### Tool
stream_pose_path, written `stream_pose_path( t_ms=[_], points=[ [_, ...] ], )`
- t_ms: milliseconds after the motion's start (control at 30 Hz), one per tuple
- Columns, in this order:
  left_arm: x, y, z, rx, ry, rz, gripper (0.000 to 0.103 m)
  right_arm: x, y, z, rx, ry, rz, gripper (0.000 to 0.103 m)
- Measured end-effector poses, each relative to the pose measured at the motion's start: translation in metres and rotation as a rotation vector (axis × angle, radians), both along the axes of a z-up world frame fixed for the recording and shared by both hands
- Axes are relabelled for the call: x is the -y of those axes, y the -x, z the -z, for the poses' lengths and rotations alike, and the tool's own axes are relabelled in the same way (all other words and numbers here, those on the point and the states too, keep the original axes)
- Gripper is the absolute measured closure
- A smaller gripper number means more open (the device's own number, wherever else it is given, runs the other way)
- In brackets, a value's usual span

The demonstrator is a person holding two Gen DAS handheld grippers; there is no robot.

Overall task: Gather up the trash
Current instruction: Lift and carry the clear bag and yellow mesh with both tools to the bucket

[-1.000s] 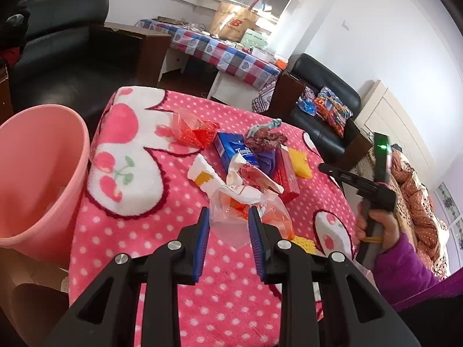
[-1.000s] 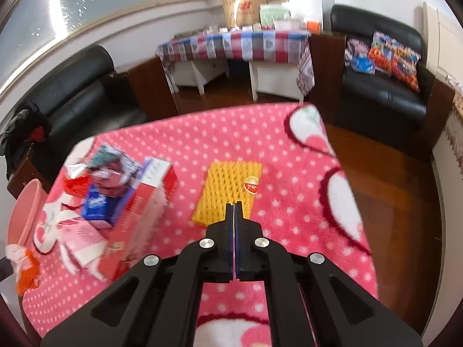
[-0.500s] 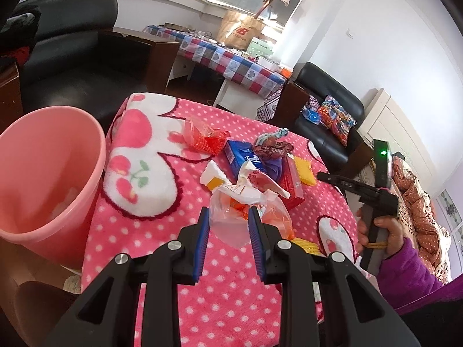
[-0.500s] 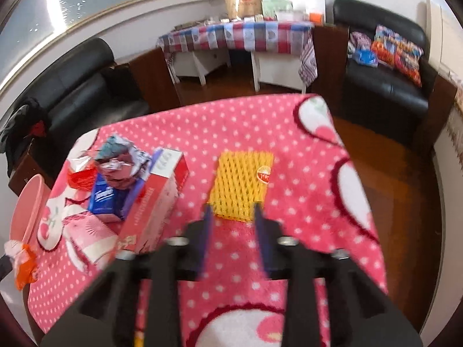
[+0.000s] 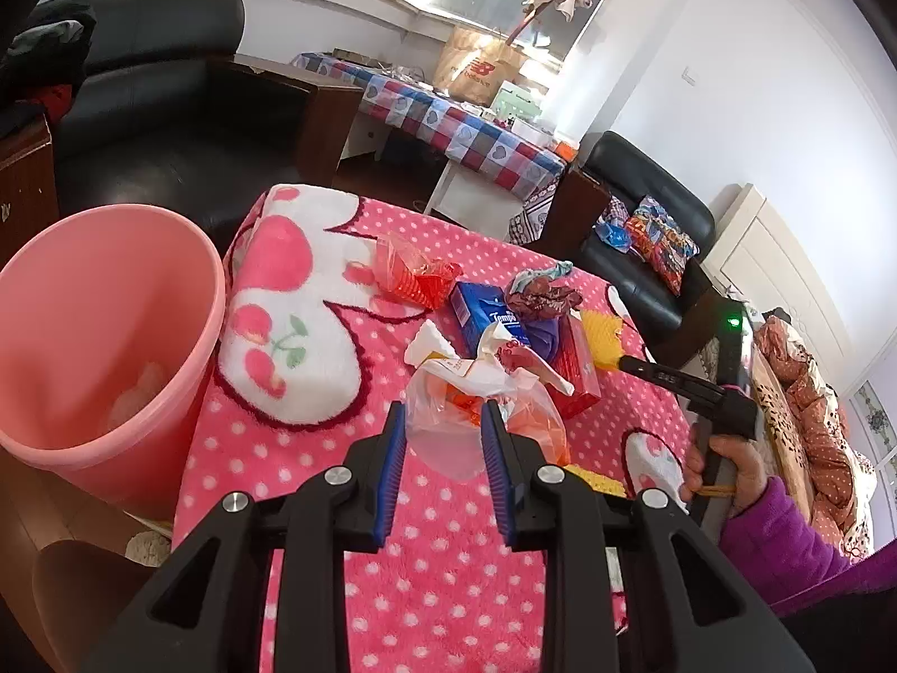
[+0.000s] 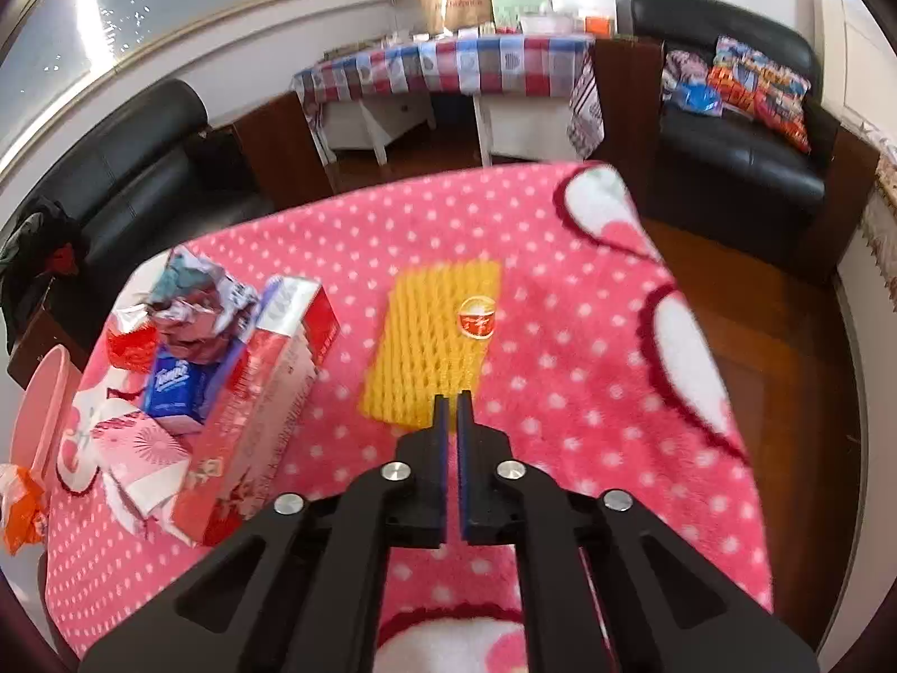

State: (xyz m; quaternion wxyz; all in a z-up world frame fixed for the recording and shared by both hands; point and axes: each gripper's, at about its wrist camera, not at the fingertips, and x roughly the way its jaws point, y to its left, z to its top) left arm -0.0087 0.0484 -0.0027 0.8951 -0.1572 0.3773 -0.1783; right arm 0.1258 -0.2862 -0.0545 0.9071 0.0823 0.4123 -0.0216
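My left gripper point(image 5: 443, 409) is shut on a clear plastic bag point(image 5: 527, 412) with orange scraps, held above the pink dotted blanket point(image 5: 426, 605). A pink bin point(image 5: 101, 336) stands at its left, off the blanket's edge. My right gripper point(image 6: 448, 399) is shut on the near edge of a yellow foam net point(image 6: 437, 347) that lies flat. A thin gap shows between the pads. In the left wrist view the right gripper point(image 5: 625, 360) touches the foam net point(image 5: 602, 333), and a hand point(image 5: 723, 460) in a purple sleeve holds it.
A pile lies between the grippers: a red box point(image 6: 269, 392), a blue tissue pack point(image 6: 171, 387), a crumpled foil wrapper point(image 6: 196, 303), torn pink-and-white paper point(image 6: 134, 448) and a red wrapper point(image 5: 415, 275). Black armchairs and a checked table stand behind.
The right jaws opened, then shut at the foam net's near edge. The left view has swung slightly, so the bin shows more; the bag stays in the left gripper.
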Motion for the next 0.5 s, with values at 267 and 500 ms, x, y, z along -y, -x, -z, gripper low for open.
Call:
stream_pose_path(
  t_ms=[267,500],
  points=[
    [-0.006,0.007,-0.007,0.041,-0.015,-0.036,0.077,-0.013,0.024,-0.043,0.121,0.002,-0.033,0.101],
    [-0.023,0.019,-0.022,0.117,-0.072,-0.152,0.077,-0.056,0.037,-0.085,0.214,-0.030,-0.162,0.101]
  ],
)
